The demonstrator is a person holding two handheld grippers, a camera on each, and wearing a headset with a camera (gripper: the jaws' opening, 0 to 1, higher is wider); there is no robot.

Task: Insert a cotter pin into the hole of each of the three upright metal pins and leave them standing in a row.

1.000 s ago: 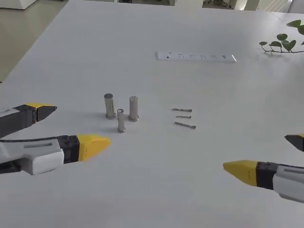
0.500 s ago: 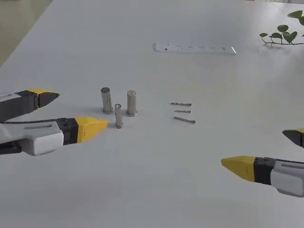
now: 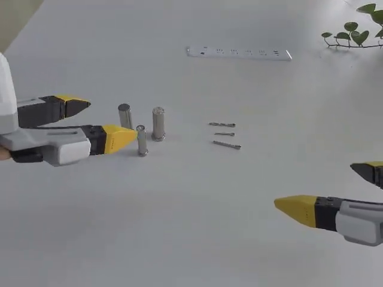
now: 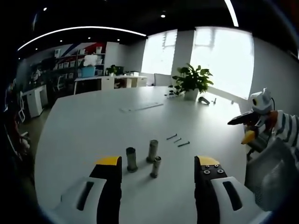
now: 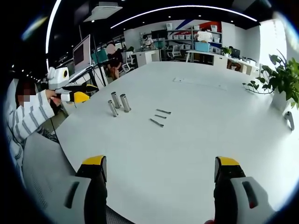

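Observation:
Three upright metal pins stand close together on the white table: one at the left, a shorter one in front and one at the right. They also stand ahead of the jaws in the left gripper view. Three cotter pins lie flat to their right, apart from them. My left gripper is open, its near yellow tip just left of the front pin, holding nothing. My right gripper is open at the lower right, far from the parts.
A white power strip lies across the far side of the table. A leafy plant trails at the far right corner. In the right gripper view a person sits at the table's left edge.
My left gripper has moved right, toward the upright pins, and its near tip now reaches the front pin. The head camera has shifted. The right gripper has barely moved.

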